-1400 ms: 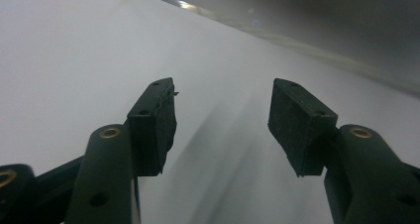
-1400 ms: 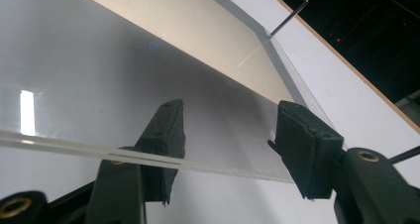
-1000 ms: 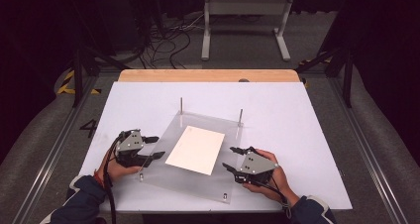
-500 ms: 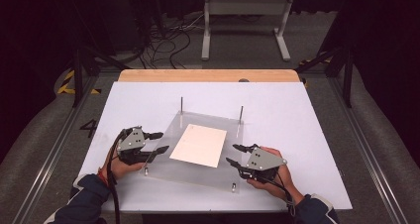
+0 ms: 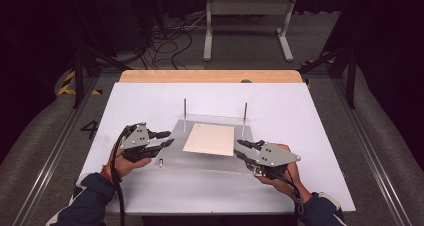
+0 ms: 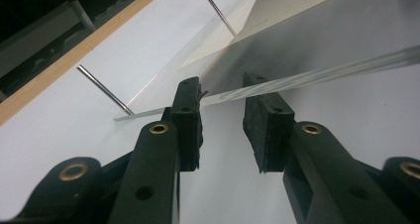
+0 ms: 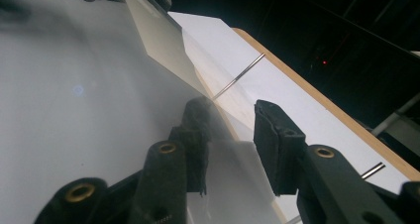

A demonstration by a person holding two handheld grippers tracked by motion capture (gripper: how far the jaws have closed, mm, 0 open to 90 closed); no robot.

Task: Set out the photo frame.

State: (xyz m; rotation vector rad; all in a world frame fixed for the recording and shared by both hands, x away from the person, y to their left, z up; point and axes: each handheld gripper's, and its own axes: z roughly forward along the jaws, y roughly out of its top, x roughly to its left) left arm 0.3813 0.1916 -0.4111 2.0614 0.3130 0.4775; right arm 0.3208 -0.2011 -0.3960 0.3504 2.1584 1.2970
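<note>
Clear acrylic plate (image 5: pixel 200 161) lies between the just-closing jaws of left tool (image 5: pixel 171 138) and right tool (image 5: pixel 236 146), seemingly unpinched; tilted, it could slide free.

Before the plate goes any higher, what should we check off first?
1. Clear plate edge sits between left gripper jaws: ok.
2. Plate edge sits between right gripper jaws: ok.
3. Pads clamped on the plate: not ok; both grippers' jaws have just been closing, but a gap shows beside the plate in each gripper view.
4. Beige sheet lies flat on the plate: ok.
5. Plate clear of near left pin: cannot tell.
</note>
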